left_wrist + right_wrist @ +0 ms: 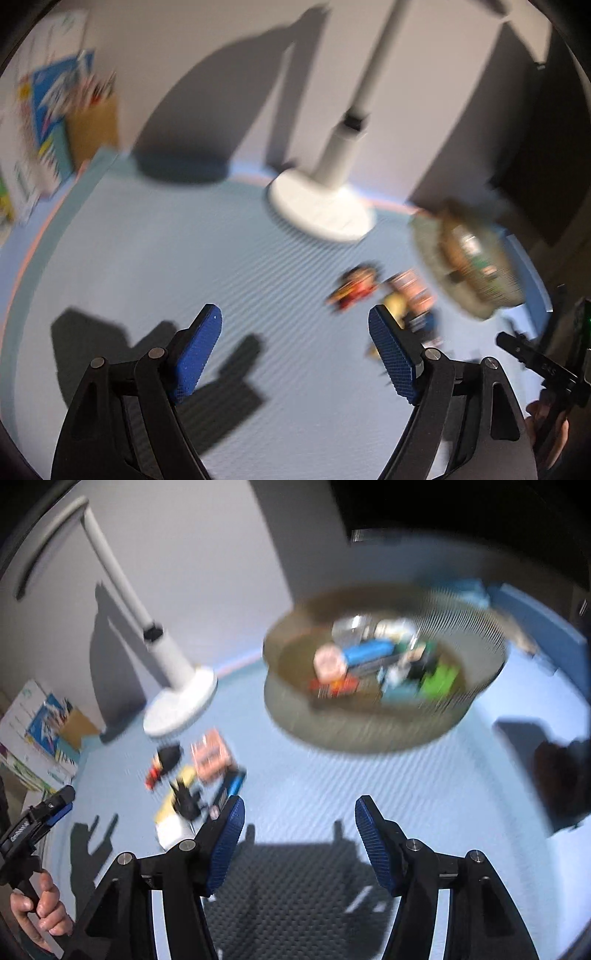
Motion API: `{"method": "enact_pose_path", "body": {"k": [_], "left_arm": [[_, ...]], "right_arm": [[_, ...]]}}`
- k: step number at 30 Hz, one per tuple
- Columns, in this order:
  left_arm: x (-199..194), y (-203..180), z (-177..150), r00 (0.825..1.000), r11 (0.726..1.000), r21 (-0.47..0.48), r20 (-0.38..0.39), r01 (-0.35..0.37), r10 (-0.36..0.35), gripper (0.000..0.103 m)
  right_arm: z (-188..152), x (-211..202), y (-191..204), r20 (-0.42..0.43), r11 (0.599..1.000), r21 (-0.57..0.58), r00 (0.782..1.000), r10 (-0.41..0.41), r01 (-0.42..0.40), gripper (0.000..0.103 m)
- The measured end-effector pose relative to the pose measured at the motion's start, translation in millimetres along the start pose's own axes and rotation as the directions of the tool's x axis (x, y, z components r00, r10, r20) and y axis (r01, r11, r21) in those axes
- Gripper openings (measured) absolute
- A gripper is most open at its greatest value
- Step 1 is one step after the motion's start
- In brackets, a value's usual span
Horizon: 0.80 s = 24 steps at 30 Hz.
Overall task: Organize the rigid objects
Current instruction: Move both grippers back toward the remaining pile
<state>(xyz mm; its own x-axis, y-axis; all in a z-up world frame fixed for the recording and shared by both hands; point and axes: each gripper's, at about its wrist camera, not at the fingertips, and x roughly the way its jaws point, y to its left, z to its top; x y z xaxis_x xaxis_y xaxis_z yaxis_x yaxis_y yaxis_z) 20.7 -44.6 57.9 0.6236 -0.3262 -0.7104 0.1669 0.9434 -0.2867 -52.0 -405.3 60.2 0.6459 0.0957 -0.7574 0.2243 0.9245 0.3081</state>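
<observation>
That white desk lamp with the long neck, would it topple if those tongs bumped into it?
Probably not from a nudge low down: the lamp stands on a broad, flat round base. Its tall, leaning neck gives leverage, so a knock high up might rock it. It looks rigid, and would likely slide rather than bend.

Blurred basket, perhaps holding toys.

Blue table bears basket, lamp, seemingly toys.

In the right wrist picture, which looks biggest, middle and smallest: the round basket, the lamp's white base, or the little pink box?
1. Round basket
2. Lamp's white base
3. Pink box

That is how they look; blur softens their edges.
</observation>
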Motion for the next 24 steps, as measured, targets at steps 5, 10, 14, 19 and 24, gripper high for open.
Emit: {"method": "enact_pose_path", "body": {"k": [5,10,14,19,24], "left_arm": [[33.6,26.5,-25.3,0.995,0.998,-0.052,-0.089,-0.037,0.032,0.081],[37.2,16.0,-30.8,0.996,0.997,0.016,-0.047,-0.078,0.078,0.09],[36.5,12.5,-32.2,0.995,0.995,0.036,-0.05,-0.089,0.09,0.092],[33.2,16.4,-31.2,0.997,0.999,0.021,-0.049,-0.051,0.052,0.097],[37.1,8.8,-31.5,0.996,0.997,0.05,-0.063,-0.061,0.064,0.102]], "right_arm": [[-20.8,29.7,0.2,-0.015,0.999,-0.025,0.999,-0.028,0.028,0.061],[-19.6,33.7,1.5,-0.007,0.998,-0.038,0.999,-0.04,0.04,0.067],[-21.0,35.3,9.2,-0.002,0.994,-0.084,0.998,-0.069,0.069,0.073],[-24.0,40.0,20.4,-0.005,0.985,-0.135,0.994,-0.108,0.106,0.079],[-25.2,37.5,17.8,-0.002,0.985,-0.128,0.993,-0.116,0.115,0.079]]}}
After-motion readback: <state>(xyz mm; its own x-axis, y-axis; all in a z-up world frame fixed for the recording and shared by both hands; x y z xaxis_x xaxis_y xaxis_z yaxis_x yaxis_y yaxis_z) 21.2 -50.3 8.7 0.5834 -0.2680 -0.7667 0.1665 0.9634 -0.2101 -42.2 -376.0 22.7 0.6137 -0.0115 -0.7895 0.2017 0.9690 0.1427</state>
